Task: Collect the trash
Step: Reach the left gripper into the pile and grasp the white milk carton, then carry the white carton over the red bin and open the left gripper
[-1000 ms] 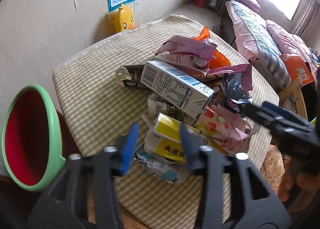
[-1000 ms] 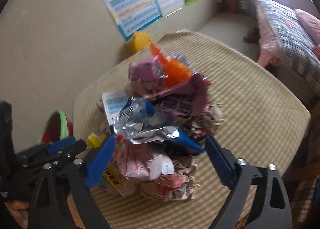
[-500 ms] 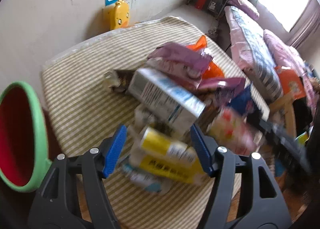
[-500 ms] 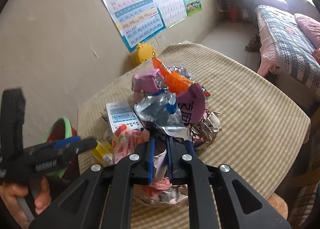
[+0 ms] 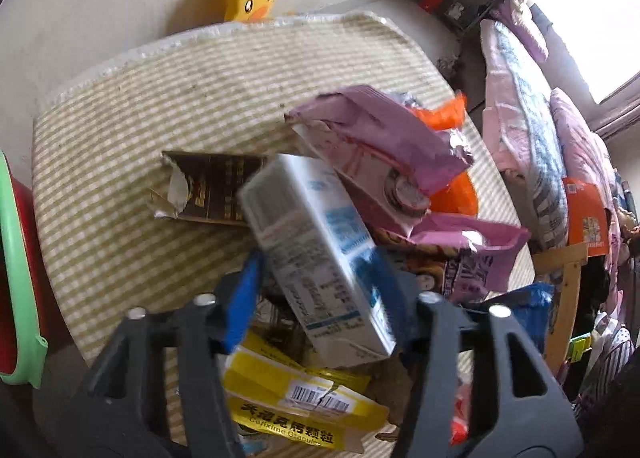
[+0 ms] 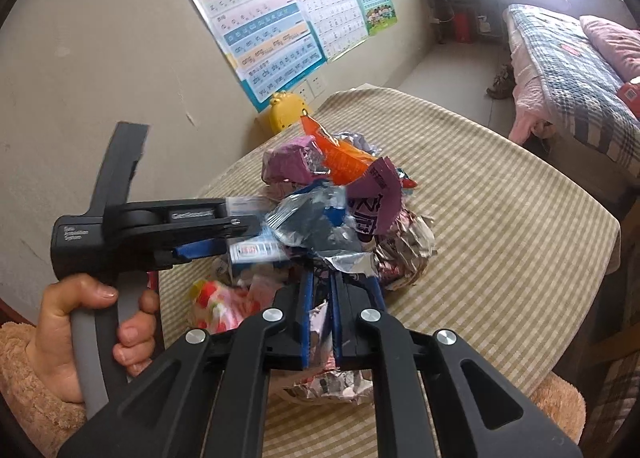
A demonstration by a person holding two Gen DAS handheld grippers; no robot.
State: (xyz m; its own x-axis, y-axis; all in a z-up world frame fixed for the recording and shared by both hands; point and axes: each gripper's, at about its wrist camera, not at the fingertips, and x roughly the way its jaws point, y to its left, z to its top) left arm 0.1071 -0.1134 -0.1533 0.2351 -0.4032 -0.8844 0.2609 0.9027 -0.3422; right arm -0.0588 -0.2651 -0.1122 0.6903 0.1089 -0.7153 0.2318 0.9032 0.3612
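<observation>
Two grippers work the same heap of trash on your checked tablecloth (image 5: 120, 226). At the far left of the left wrist view, a green-rimmed red bin (image 5: 18, 270) sits just off the table edge. Next comes a torn brown packet (image 5: 208, 190) lying flat on the cloth. Your left gripper (image 5: 316, 290) has just been closing, and its blue pads now sit against both sides of a white and blue carton (image 5: 320, 258), which stands tilted above a yellow medicine box (image 5: 296, 402). Right of the carton lie purple wrappers (image 5: 380, 138) with an orange one (image 5: 452, 194) behind.

From the right wrist view, your left hand (image 6: 80, 330) grips the handle at the left. Further right, your right gripper (image 6: 320, 290) is squeezed almost fully together, its jaws having just closed on a thin silver and pink wrapper (image 6: 320, 330) at the near edge of the heap. The rest of the pile (image 6: 344, 194) sits just beyond, near the table's middle.
</observation>
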